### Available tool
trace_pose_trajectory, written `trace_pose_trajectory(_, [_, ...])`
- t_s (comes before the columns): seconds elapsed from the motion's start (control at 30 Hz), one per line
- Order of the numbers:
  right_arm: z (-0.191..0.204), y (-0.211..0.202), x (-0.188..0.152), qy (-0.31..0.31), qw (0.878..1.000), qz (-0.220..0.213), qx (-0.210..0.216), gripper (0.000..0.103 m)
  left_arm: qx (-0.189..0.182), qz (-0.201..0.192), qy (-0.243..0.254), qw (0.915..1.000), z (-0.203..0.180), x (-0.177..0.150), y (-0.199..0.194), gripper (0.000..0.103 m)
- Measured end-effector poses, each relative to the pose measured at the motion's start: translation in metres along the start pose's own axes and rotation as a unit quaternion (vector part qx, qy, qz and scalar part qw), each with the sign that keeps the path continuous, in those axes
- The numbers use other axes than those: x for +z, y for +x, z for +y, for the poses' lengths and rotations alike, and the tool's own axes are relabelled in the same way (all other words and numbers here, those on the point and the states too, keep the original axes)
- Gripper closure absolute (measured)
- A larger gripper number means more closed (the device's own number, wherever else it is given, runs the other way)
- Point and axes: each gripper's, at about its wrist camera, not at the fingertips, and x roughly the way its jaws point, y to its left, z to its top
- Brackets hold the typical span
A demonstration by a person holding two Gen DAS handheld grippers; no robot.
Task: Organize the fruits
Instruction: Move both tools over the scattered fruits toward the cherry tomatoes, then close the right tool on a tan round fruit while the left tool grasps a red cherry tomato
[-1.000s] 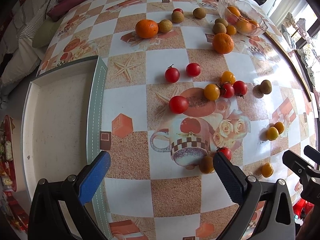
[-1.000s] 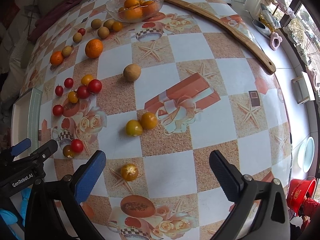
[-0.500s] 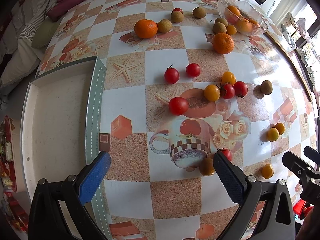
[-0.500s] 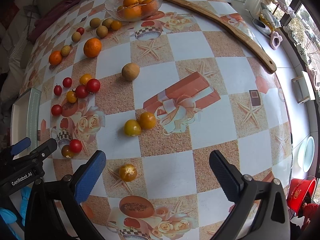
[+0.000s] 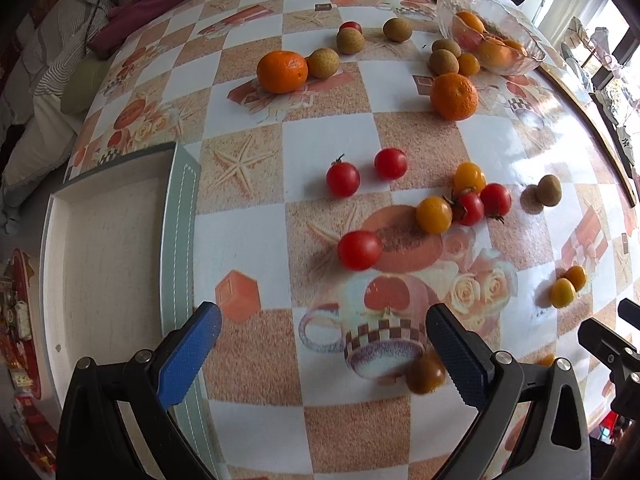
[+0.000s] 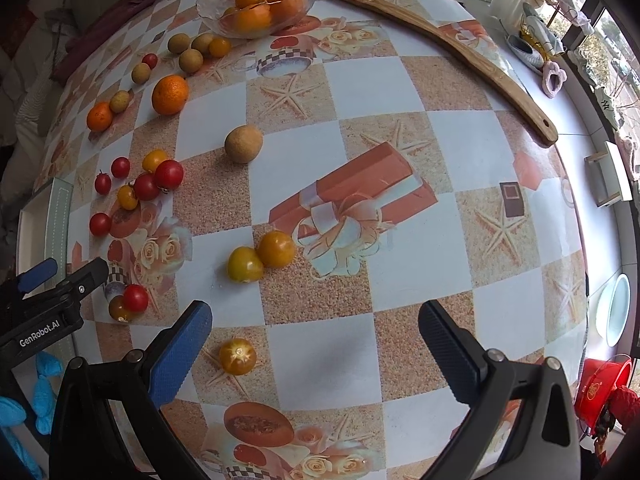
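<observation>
Checkered table (image 6: 360,80) — scattered tomatoes (image 5: 359,250), both grippers (image 5: 324,344) (image 6: 316,340) gaping, empty.

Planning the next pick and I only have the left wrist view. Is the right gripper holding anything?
Observer: No. The right gripper is open, with nothing between its fingers.
Operator: Any fruit near it?
Observer: One yellow tomato lies on the table just beside its blue finger.
Operator: Anything hidden behind my dark finger?
Observer: A red tomato, touching the brownish fruit you can see there.
</observation>
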Motion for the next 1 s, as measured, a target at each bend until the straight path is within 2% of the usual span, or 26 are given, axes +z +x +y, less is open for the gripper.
trace_pose_trajectory(0.13, [-0.009,0.004,0.003,-0.001,1.0,-0.001,0.003,0.003,0.005,-0.006,0.004,1.0,0.0,0.009,0.007,0.0])
trace_pose_trajectory(0.2, [-0.011,0.006,0.004,-0.004,1.0,-0.001,0.004,0.011,0.003,-0.008,0.005,1.0,0.001,0.013,0.01,0.0])
trace_pose_trajectory(0.27, [-0.011,0.009,0.004,-0.008,1.0,0.003,0.006,0.027,0.003,-0.009,0.008,0.9999,0.0,0.016,0.012,0.0])
trace_pose_trajectory(0.37, [-0.012,0.013,0.001,-0.017,1.0,0.004,0.009,0.032,0.003,-0.012,0.012,0.9999,-0.002,0.018,0.014,0.001])
trace_pose_trajectory(0.4, [-0.01,0.013,0.001,-0.027,1.0,-0.002,0.008,0.033,0.002,-0.013,0.013,0.9998,-0.003,0.019,0.015,0.004])
trace_pose_trajectory(0.43, [-0.004,0.013,0.0,-0.051,0.999,-0.007,0.005,0.036,0.001,-0.013,0.014,0.9998,-0.004,0.02,0.016,0.013])
trace_pose_trajectory(0.63, [0.008,0.011,0.003,-0.094,0.995,-0.03,0.007,0.048,-0.005,-0.009,0.009,0.9999,-0.008,0.026,0.021,0.017])
trace_pose_trajectory(0.7, [0.007,0.01,0.004,-0.094,0.995,-0.031,0.018,0.051,-0.014,-0.01,0.012,0.9998,-0.011,0.027,0.02,0.025])
trace_pose_trajectory(0.8, [0.005,0.009,0.007,-0.098,0.994,-0.036,0.034,0.056,-0.012,-0.01,0.014,0.9998,-0.014,0.027,0.019,0.027])
trace_pose_trajectory(0.87, [0.007,0.008,0.011,-0.097,0.993,-0.036,0.056,0.058,-0.025,-0.009,0.009,0.9996,-0.017,0.026,0.018,0.035])
trace_pose_trajectory(0.93, [0.008,0.011,0.017,-0.085,0.991,-0.026,0.097,0.058,-0.03,-0.01,0.009,0.9995,-0.019,0.024,0.017,0.036])
trace_pose_trajectory(1.0, [0.007,0.012,0.018,-0.081,0.99,-0.023,0.109,0.058,-0.026,-0.014,0.011,0.9995,-0.03,0.018,0.013,0.036])
